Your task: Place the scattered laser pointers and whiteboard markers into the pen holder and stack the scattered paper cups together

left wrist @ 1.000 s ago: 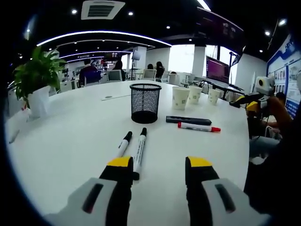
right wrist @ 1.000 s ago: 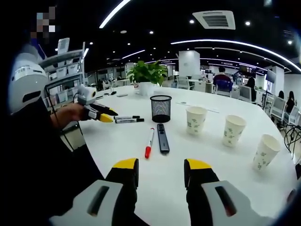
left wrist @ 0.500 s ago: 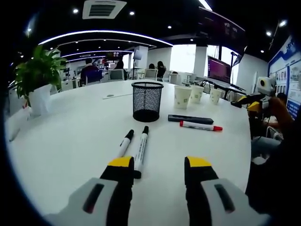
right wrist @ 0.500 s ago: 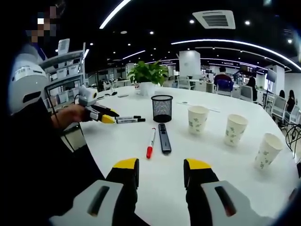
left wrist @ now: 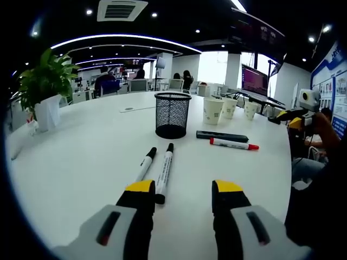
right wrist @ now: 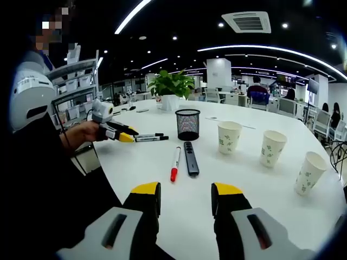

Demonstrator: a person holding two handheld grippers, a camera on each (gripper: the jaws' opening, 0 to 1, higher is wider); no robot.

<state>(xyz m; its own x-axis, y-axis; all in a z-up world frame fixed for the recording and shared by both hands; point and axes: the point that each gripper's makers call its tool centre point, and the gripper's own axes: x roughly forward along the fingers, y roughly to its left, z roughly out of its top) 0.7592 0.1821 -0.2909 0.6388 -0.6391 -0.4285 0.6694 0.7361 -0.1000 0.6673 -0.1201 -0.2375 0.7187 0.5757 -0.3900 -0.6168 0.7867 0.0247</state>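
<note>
Two black-capped whiteboard markers [left wrist: 145,163] [left wrist: 164,170] lie side by side on the white table [left wrist: 81,146], just ahead of my open left gripper [left wrist: 184,189]. Beyond them stands the black mesh pen holder [left wrist: 172,115]. To its right lie a black laser pointer [left wrist: 222,136] and a red-capped marker [left wrist: 234,144]. Three paper cups [left wrist: 213,111] stand apart behind them. In the right gripper view, my right gripper [right wrist: 186,192] is open and empty, short of the red-capped marker [right wrist: 174,163] and laser pointer [right wrist: 190,158]. The pen holder [right wrist: 188,124] and cups [right wrist: 228,137] [right wrist: 270,147] [right wrist: 306,173] stand farther off.
A potted plant [left wrist: 46,86] stands at the table's far left edge. The left gripper [right wrist: 129,134] shows in the right gripper view, held in a hand at the ends of the two markers [right wrist: 149,137]. The right gripper [left wrist: 279,118] enters the left gripper view from the right. Office desks and people lie beyond.
The left gripper has edged slightly closer to the two black-capped markers. The right gripper view has barely shifted. Nothing on the table has moved or been taken hold of.
</note>
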